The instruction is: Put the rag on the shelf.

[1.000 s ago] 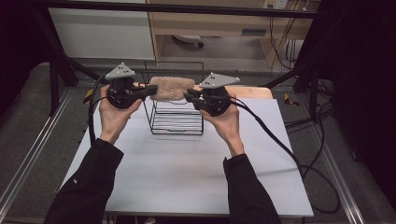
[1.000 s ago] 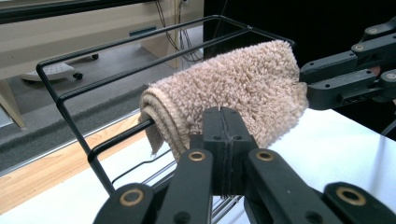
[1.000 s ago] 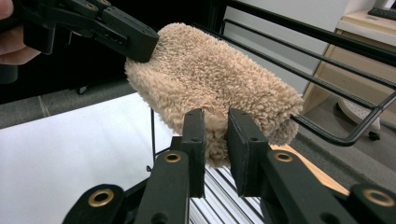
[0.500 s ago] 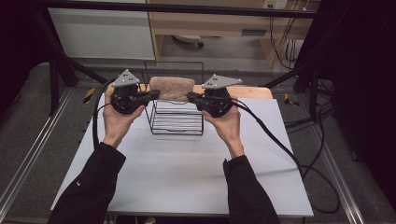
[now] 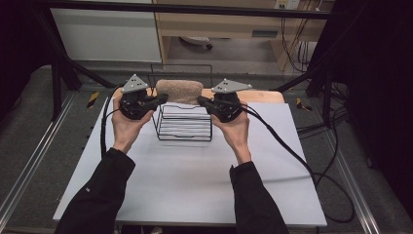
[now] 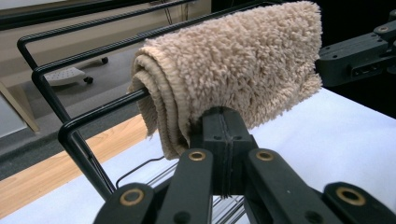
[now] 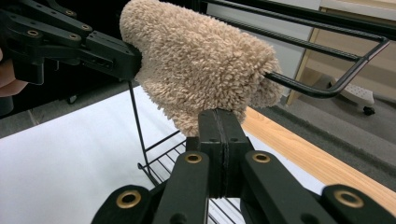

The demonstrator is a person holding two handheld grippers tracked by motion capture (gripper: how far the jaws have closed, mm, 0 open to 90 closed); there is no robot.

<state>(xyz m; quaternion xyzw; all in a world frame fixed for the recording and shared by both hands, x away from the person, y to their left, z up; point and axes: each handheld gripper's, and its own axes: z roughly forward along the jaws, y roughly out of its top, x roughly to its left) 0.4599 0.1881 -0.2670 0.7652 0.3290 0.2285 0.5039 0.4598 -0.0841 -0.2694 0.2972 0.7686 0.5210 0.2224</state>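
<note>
A folded beige towel (image 5: 178, 90) hangs over the top rail of a black wire rack (image 5: 184, 127) at the far side of the white table (image 5: 185, 185). The left gripper (image 5: 163, 99) is at the towel's left end and the right gripper (image 5: 200, 100) at its right end, both pointing inward at each other.

In the left gripper view the jaws are pressed flat together, with the towel (image 6: 233, 70) just ahead of and above their tips; the folded edge seems to brush them, but no cloth can be made out between the pads. The right gripper view is much the same: jaws closed tight, the towel (image 7: 196, 70) directly ahead and touching or nearly touching the tips. The right jaws have just been closing, with nothing visible between them.

The main risk, as I judge it, is that both grippers have shut on air or only a few loops of pile. Lifting from here would then leave the towel on the rail, or pull one end so that it slides off lopsided. The rail (image 6: 93, 121) runs through the fold just beside each set of tips, so jaws driven further in could catch the wire and drag or tip the light rack.

A wooden board (image 5: 263, 95) lies beyond the rack, behind the right gripper. Cables (image 5: 292, 146) trail back from the right gripper across the table and could snag its edge.
</note>
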